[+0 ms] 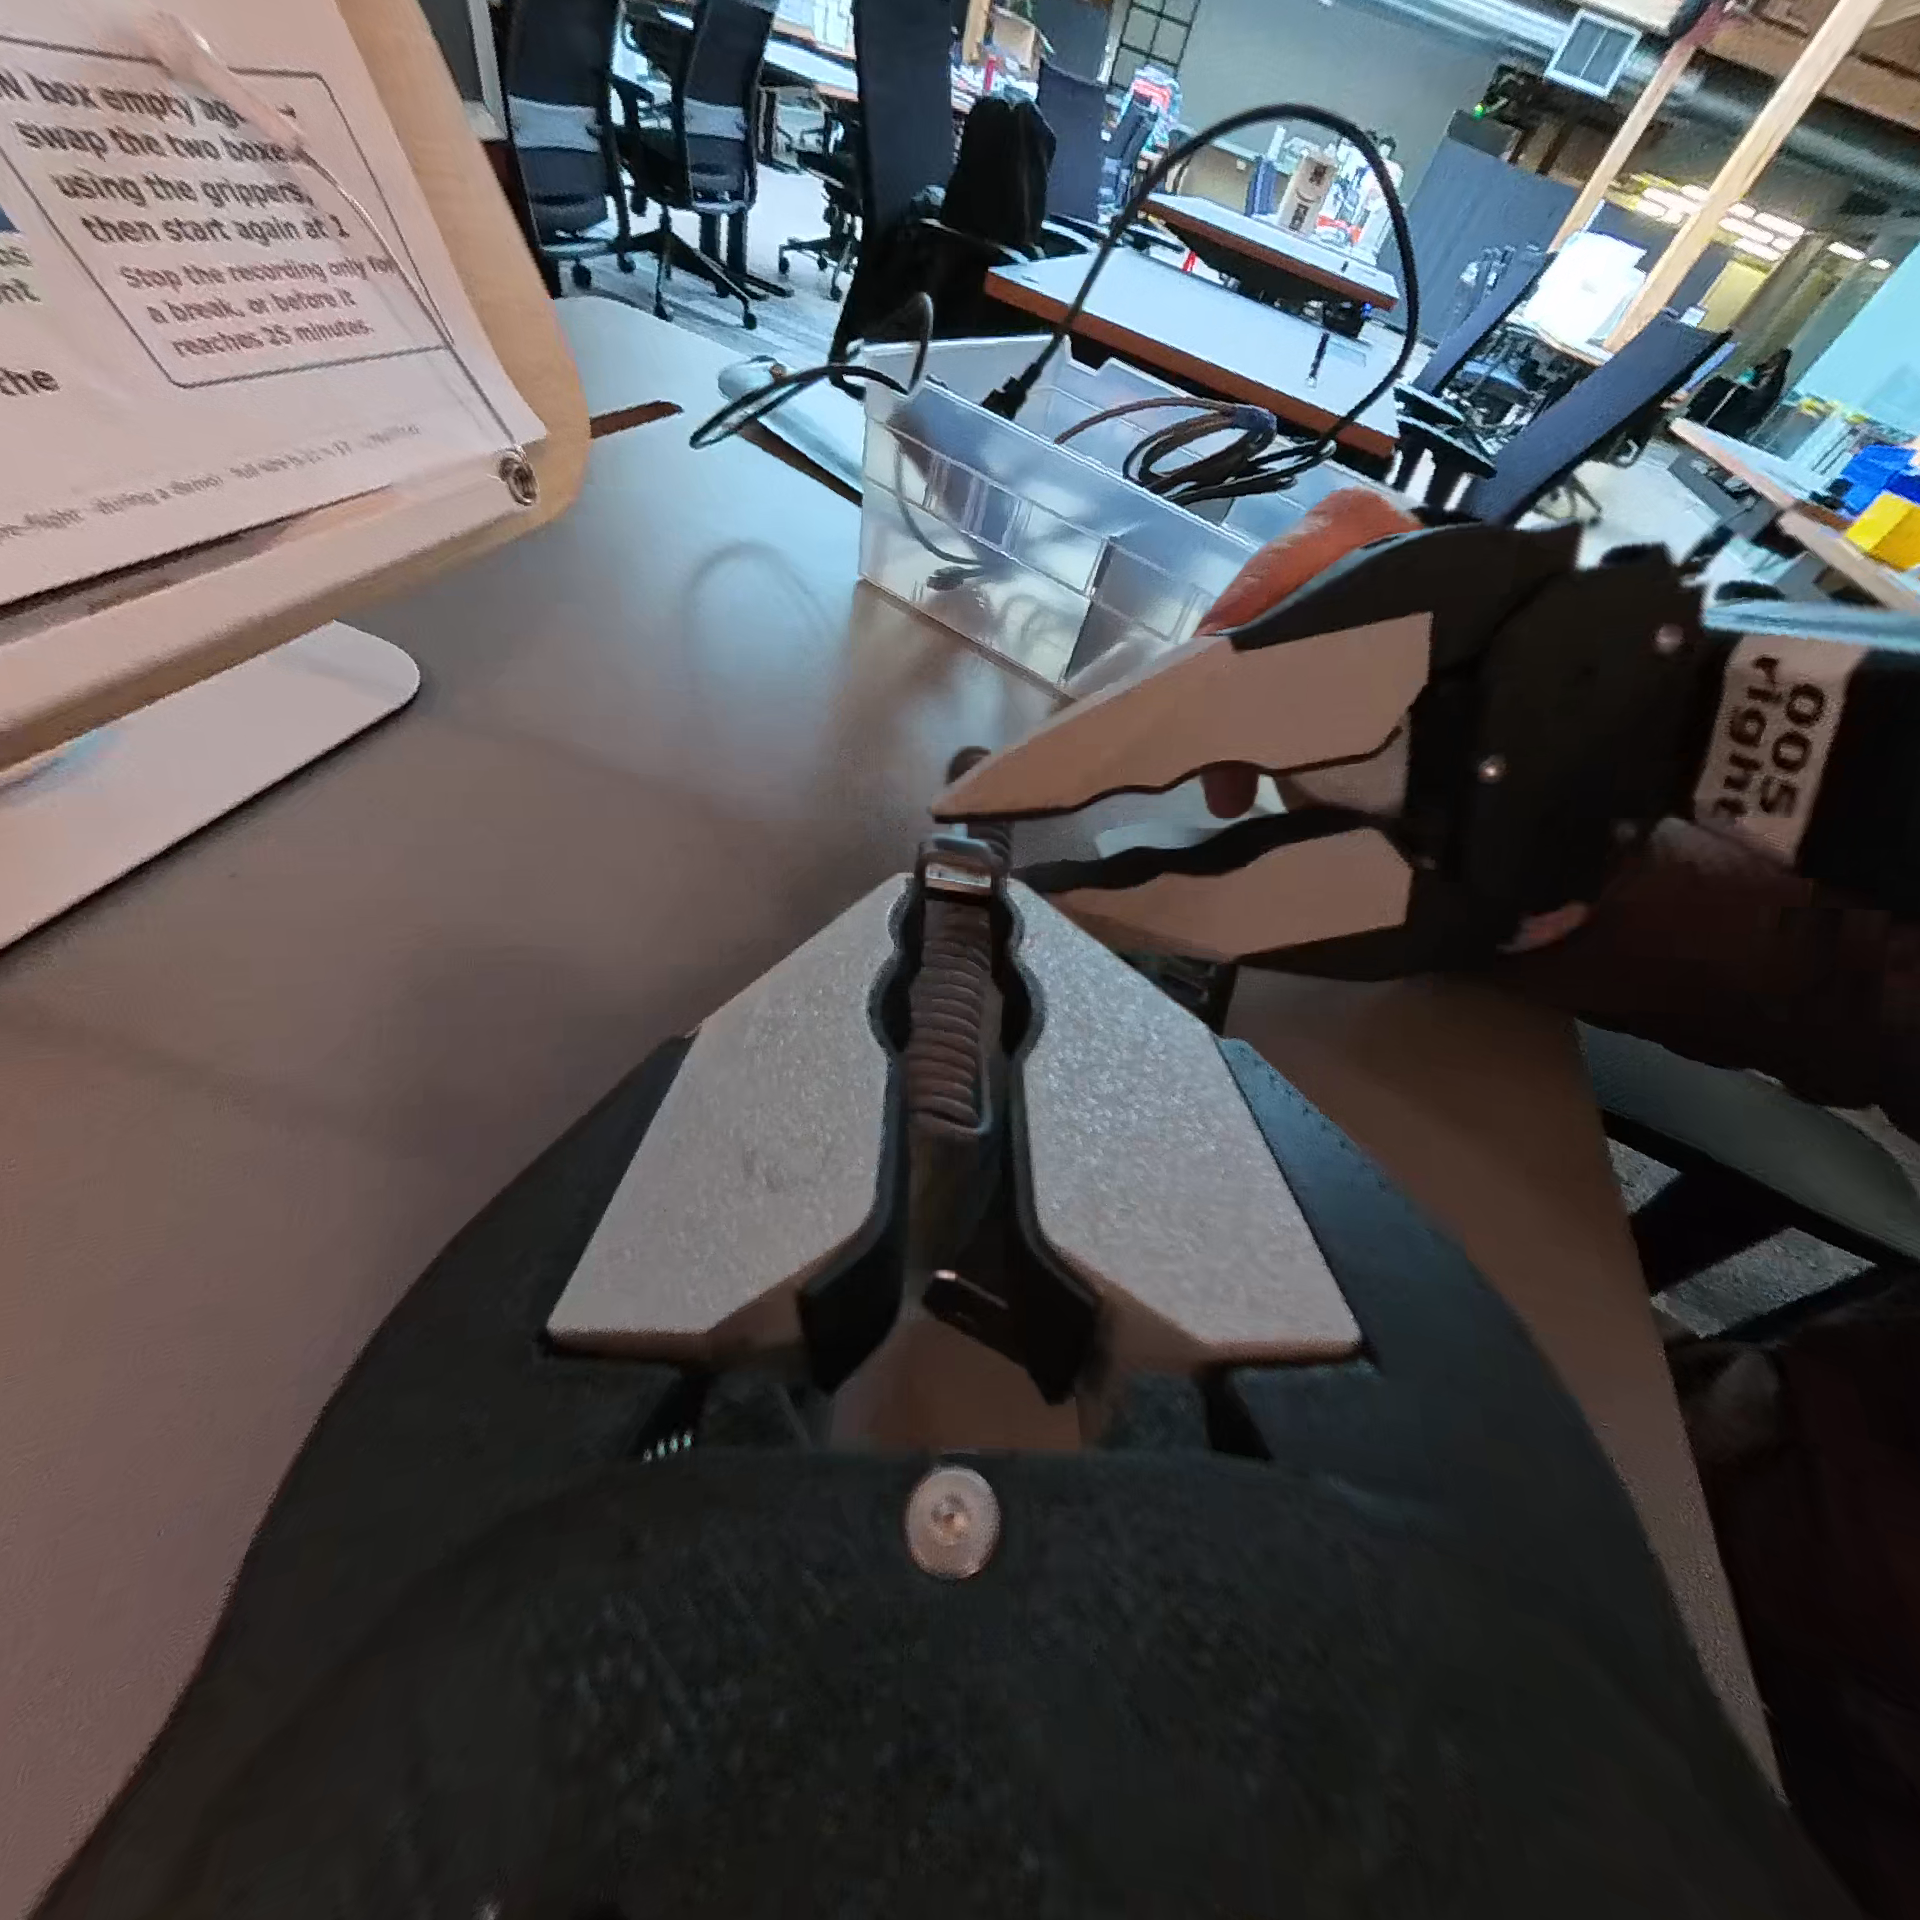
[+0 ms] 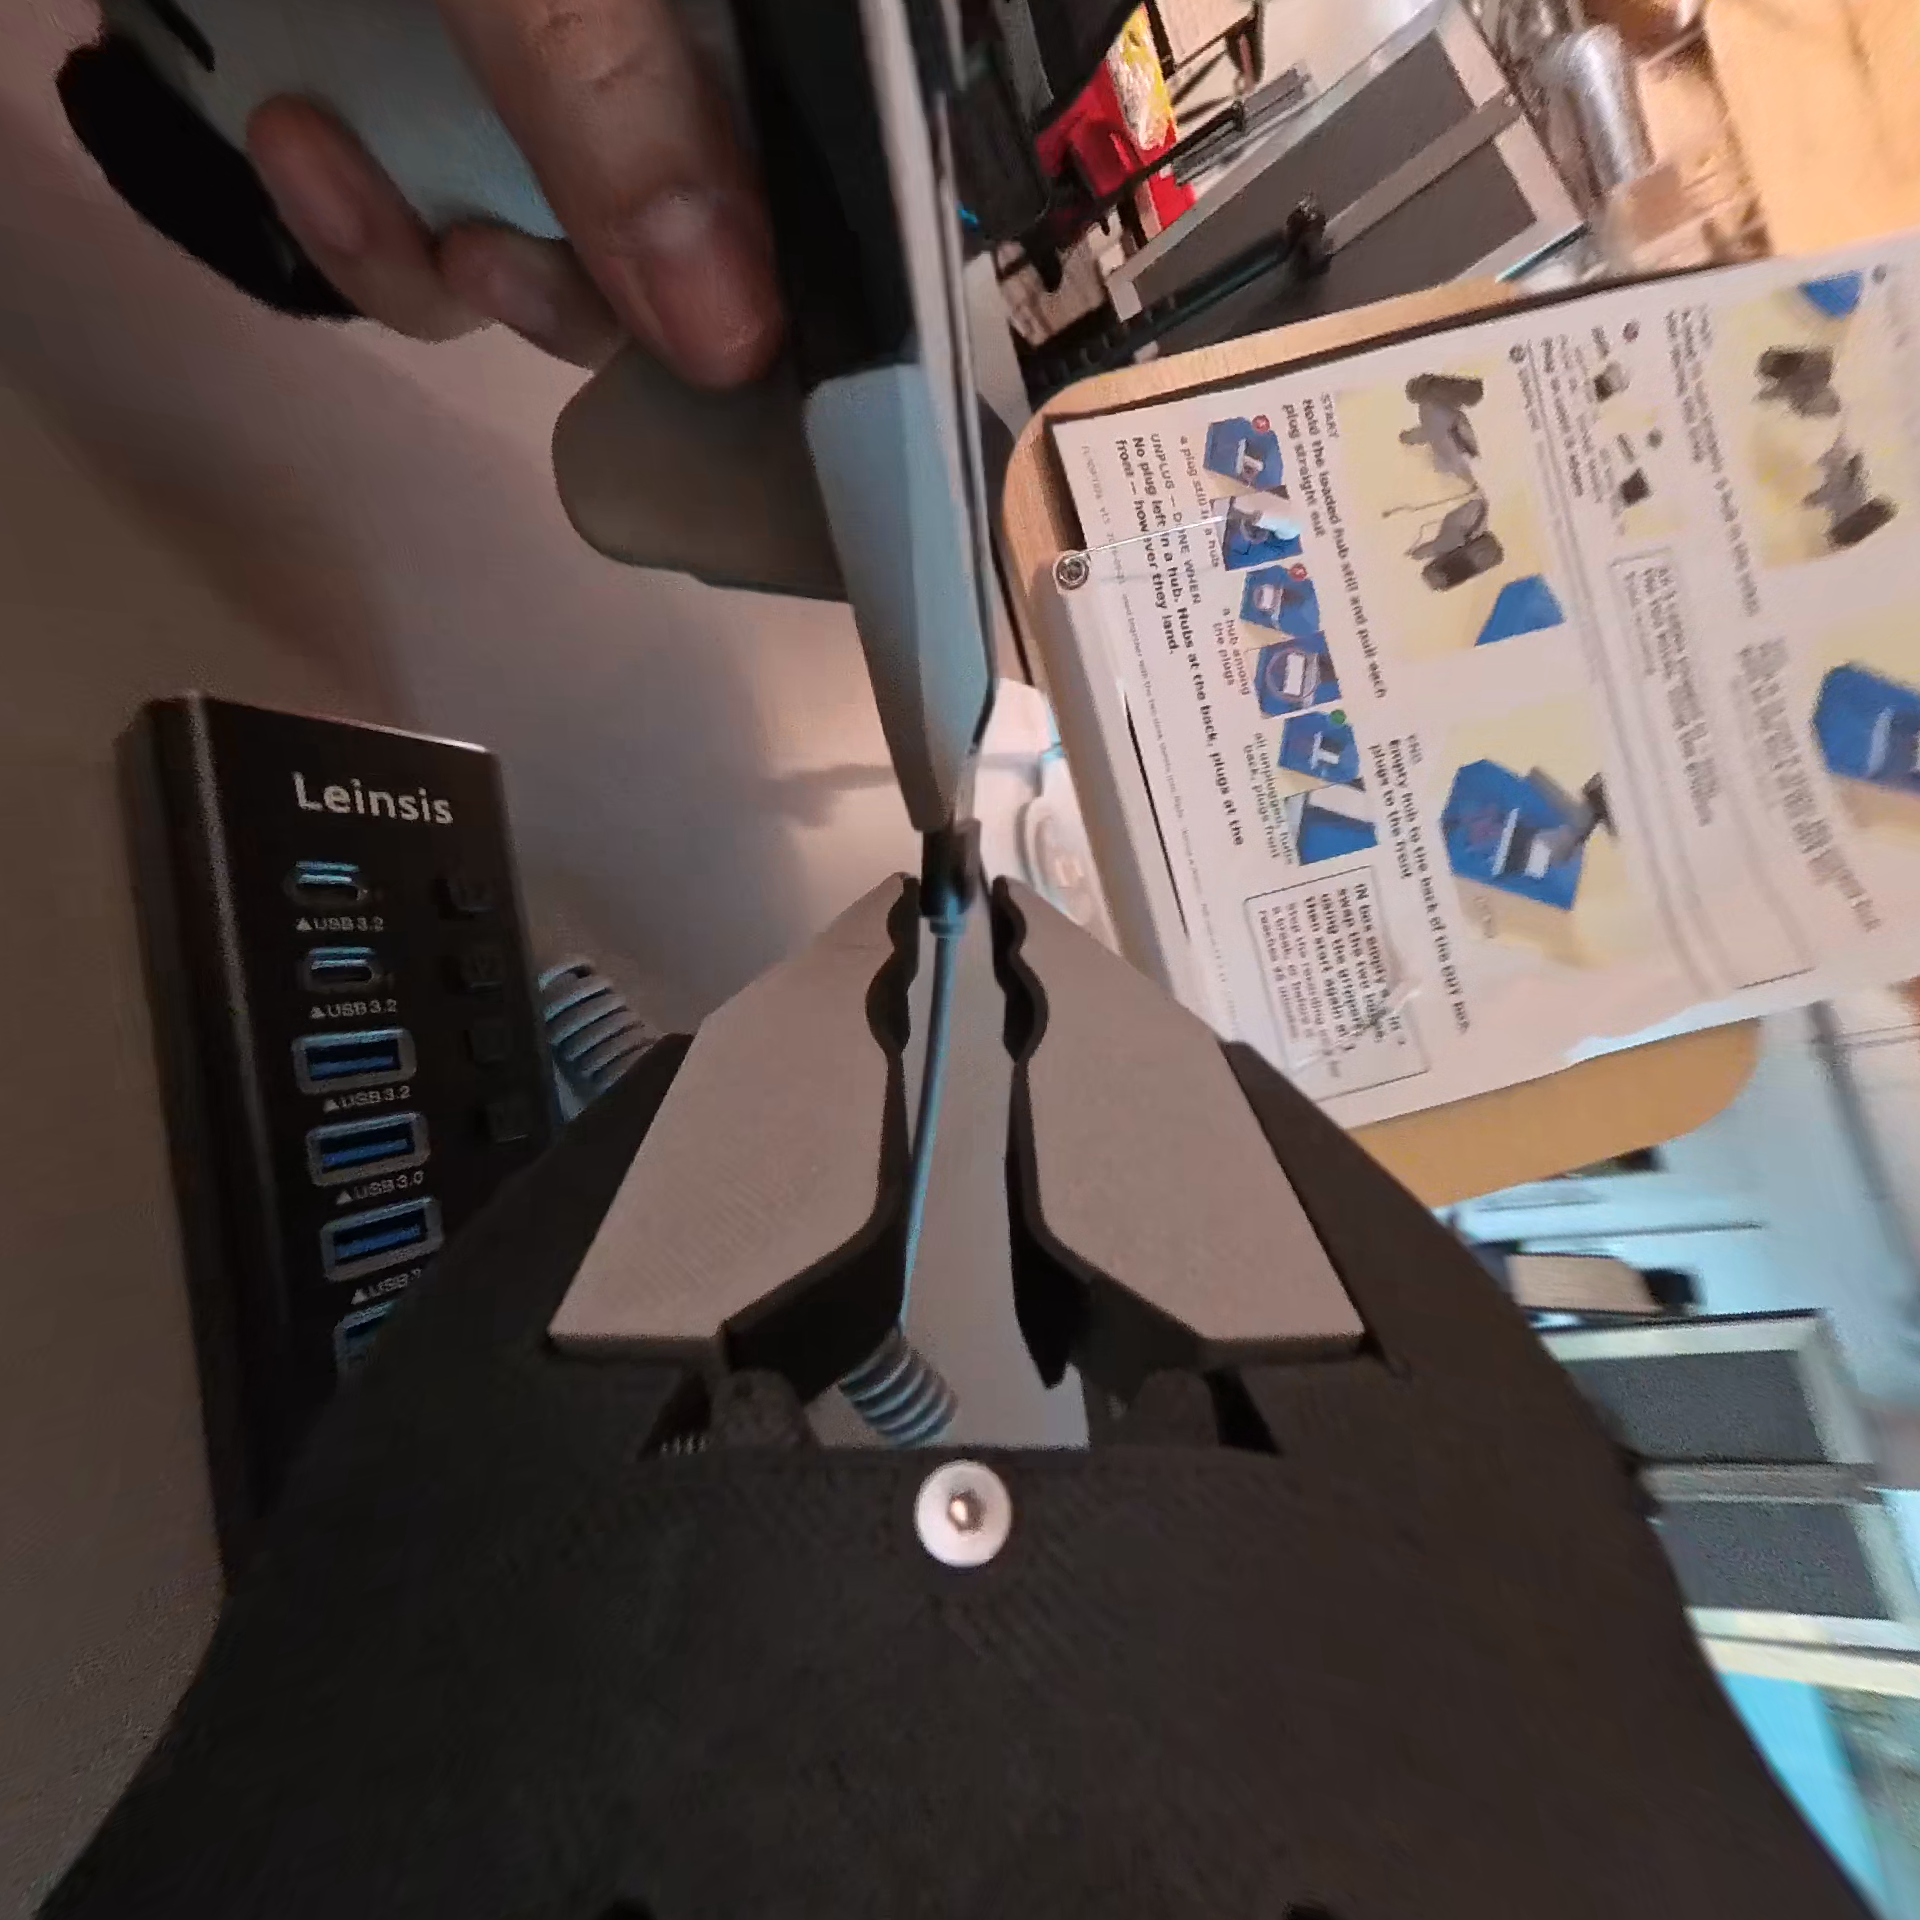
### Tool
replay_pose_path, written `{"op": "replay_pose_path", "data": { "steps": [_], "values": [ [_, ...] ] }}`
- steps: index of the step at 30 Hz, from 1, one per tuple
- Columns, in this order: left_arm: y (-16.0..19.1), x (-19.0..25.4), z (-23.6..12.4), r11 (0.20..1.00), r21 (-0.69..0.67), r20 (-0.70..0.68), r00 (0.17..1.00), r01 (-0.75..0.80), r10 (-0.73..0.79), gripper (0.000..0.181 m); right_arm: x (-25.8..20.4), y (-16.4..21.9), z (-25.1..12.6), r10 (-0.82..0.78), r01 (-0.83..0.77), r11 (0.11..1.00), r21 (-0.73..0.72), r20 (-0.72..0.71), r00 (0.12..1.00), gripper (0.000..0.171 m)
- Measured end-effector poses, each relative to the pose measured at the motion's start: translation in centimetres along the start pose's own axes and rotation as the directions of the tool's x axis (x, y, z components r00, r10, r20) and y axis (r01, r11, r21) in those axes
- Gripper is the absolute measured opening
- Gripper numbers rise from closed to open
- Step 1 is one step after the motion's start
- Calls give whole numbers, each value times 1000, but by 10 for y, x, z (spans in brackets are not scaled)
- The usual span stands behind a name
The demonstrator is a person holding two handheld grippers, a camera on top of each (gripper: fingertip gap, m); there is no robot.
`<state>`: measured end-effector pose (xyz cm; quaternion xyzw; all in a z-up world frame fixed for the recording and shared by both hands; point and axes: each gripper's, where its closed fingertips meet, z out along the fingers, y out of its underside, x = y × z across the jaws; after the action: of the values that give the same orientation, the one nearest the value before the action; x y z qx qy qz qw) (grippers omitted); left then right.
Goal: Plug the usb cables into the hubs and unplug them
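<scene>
The left tool [image 1: 951, 904] is closed tight on a coiled USB cable [image 1: 945, 1023], with the metal plug [image 1: 956, 881] sticking out past the tips, so the plug is free for handling. The right tool [image 2: 948, 904] is nearly closed around the thin part of the same cable [image 2: 930, 1091], probably gripping it, though this is not sure. The black hub [image 2: 343, 1039] stands on the bench [image 1: 416, 987] beside the right tool, ports empty, not yet plugged.

A coiled black cable [image 1: 948, 1023] with a silver USB plug [image 1: 956, 876] is clamped by the left gripper [image 1: 951, 914]; the right gripper [image 1: 997, 831] is met at the plug tip.
</scene>
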<state>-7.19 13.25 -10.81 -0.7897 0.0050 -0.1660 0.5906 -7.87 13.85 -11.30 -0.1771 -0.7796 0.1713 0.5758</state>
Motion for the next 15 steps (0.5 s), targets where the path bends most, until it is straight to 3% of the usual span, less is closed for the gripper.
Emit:
{"op": "replay_pose_path", "data": {
  "steps": [3,8,15],
  "values": [
    [-3,0,-2,1000,18,-12,1000,19,-19,10,1,0,0,60,-61,998,27,32,998,7],
    [-1,-1,-1,1000,1,14,1000,-28,28,10,-3,1,1,-19,19,1000,24,21,1000,11],
    [-11,10,-9,998,47,-54,997,-44,46,10,-2,17,5,93,-93,996,-4,86,992,14]
  ]
}}
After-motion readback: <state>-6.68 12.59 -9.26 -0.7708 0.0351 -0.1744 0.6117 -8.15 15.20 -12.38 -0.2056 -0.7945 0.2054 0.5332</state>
